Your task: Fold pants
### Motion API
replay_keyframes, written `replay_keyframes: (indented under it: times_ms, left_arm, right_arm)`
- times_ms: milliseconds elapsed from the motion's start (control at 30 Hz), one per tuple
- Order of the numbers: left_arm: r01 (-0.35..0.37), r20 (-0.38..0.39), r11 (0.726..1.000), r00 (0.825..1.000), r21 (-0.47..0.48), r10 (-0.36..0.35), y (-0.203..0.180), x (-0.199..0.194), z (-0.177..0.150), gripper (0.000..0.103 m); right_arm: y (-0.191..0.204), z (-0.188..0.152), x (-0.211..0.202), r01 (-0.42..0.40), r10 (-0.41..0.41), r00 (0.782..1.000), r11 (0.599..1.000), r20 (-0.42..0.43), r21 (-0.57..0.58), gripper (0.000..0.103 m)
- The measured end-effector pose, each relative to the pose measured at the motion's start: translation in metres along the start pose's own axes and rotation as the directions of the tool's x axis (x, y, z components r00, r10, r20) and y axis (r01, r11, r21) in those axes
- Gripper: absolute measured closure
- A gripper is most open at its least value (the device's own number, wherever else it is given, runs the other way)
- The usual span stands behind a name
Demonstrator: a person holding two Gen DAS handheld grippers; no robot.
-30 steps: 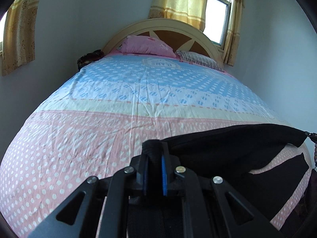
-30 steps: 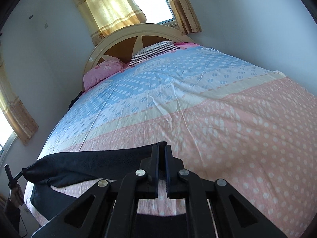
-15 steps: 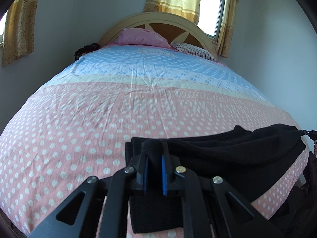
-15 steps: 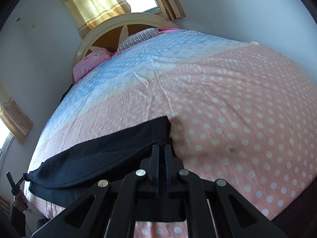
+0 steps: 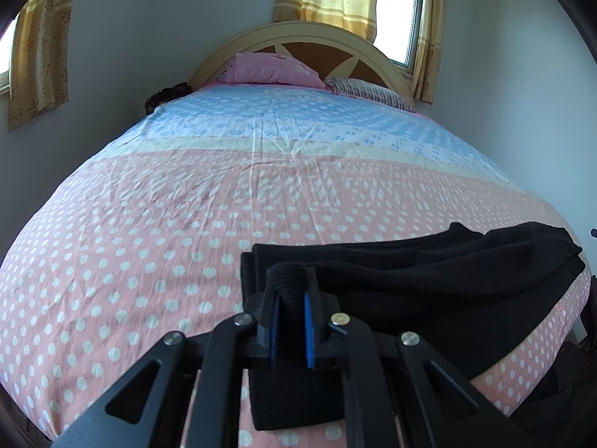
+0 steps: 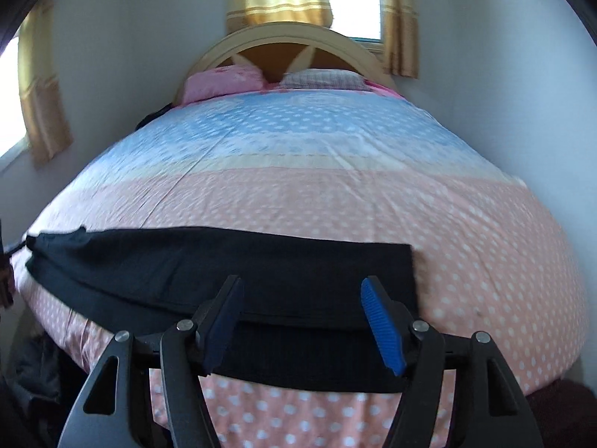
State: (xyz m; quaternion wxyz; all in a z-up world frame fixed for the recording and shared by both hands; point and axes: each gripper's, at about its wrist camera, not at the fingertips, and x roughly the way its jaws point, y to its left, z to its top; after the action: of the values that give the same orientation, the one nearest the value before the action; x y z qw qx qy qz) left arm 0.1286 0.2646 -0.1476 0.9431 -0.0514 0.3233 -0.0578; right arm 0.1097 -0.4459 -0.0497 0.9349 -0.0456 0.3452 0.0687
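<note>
Black pants (image 6: pixel 224 265) lie folded lengthwise across the near end of the bed, on the pink dotted sheet. In the left wrist view the same pants (image 5: pixel 429 283) stretch off to the right, and my left gripper (image 5: pixel 291 280) is shut on a bunched fold of their near end. In the right wrist view my right gripper (image 6: pixel 300 291) hovers over the pants' other end with its jaws opening; the blue pads (image 6: pixel 380 321) stand wide apart and press on nothing. The cloth lies flat below them.
The bed (image 5: pixel 261 194) has a pink, cream and blue dotted cover. A pink pillow (image 5: pixel 272 69) and a striped pillow (image 5: pixel 365 89) lean on the arched headboard (image 6: pixel 298 33). Walls close in on both sides. Dark clothing (image 6: pixel 33 366) hangs off the bed's near left corner.
The right gripper let go of the pants and its jaws spread wide; that end now lies flat on the bed. Both grippers came down from a lifted hold. The left grip stays.
</note>
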Motion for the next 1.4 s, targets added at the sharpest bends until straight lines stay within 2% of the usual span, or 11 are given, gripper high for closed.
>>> replay_keyframes:
  times_ms: [100, 167, 200, 233, 333, 467, 533, 633, 900, 1100, 1400]
  left_arm:
    - [-0.010, 0.001, 1.000, 1.000, 0.009, 0.010, -0.001, 0.000, 0.000, 0.092]
    - [-0.012, 0.004, 1.000, 1.000, 0.014, 0.012, -0.002, 0.000, -0.001, 0.092]
    - [-0.011, 0.006, 1.000, 1.000, 0.013, 0.011, -0.002, 0.000, -0.001, 0.092]
    - [-0.009, 0.008, 1.000, 1.000, 0.009, 0.009, -0.001, 0.000, -0.001, 0.092]
    - [-0.006, 0.013, 1.000, 1.000, 0.002, 0.006, 0.000, 0.000, -0.002, 0.092]
    - [0.001, 0.015, 1.000, 1.000, 0.000, -0.001, 0.000, 0.000, -0.002, 0.092]
    - [0.002, 0.015, 1.000, 1.000, 0.004, -0.002, 0.000, 0.000, -0.001, 0.092]
    - [0.005, 0.022, 1.000, 1.000, 0.005, -0.006, -0.001, -0.001, 0.002, 0.092]
    - [0.040, 0.078, 0.999, 0.996, -0.021, -0.038, 0.004, -0.025, 0.007, 0.092]
    - [0.041, 0.017, 0.999, 0.999, -0.030, -0.041, 0.004, -0.018, -0.023, 0.091]
    - [-0.020, -0.001, 0.998, 1.000, 0.052, 0.020, 0.007, -0.034, -0.032, 0.069]
  right_arm:
    - [0.091, 0.002, 0.035, -0.068, 0.045, 0.994, 0.970, -0.101, -0.233, 0.036]
    - [0.110, -0.001, 0.043, -0.090, 0.058, 0.991, 0.956, -0.121, -0.278, 0.037]
    - [0.149, -0.009, 0.059, -0.134, 0.078, 0.984, 0.918, -0.163, -0.373, 0.042]
    - [0.149, -0.009, 0.059, -0.134, 0.078, 0.984, 0.918, -0.163, -0.373, 0.048]
    - [0.198, -0.022, 0.081, -0.164, 0.074, 0.978, 0.849, -0.194, -0.502, 0.049]
    - [0.210, -0.024, 0.096, -0.155, 0.060, 0.980, 0.828, -0.189, -0.539, 0.050]
    - [0.208, -0.018, 0.101, -0.170, 0.076, 0.976, 0.847, -0.202, -0.503, 0.079]
    - [0.205, -0.009, 0.101, -0.170, 0.090, 0.978, 0.870, -0.189, -0.463, 0.098]
    - [0.200, -0.013, 0.060, -0.217, 0.152, 0.973, 0.858, -0.172, -0.466, 0.100]
    - [0.199, -0.044, 0.077, -0.232, 0.127, 0.961, 0.849, -0.245, -0.475, 0.100]
    - [0.199, -0.046, 0.075, -0.242, 0.132, 0.959, 0.841, -0.251, -0.483, 0.098]
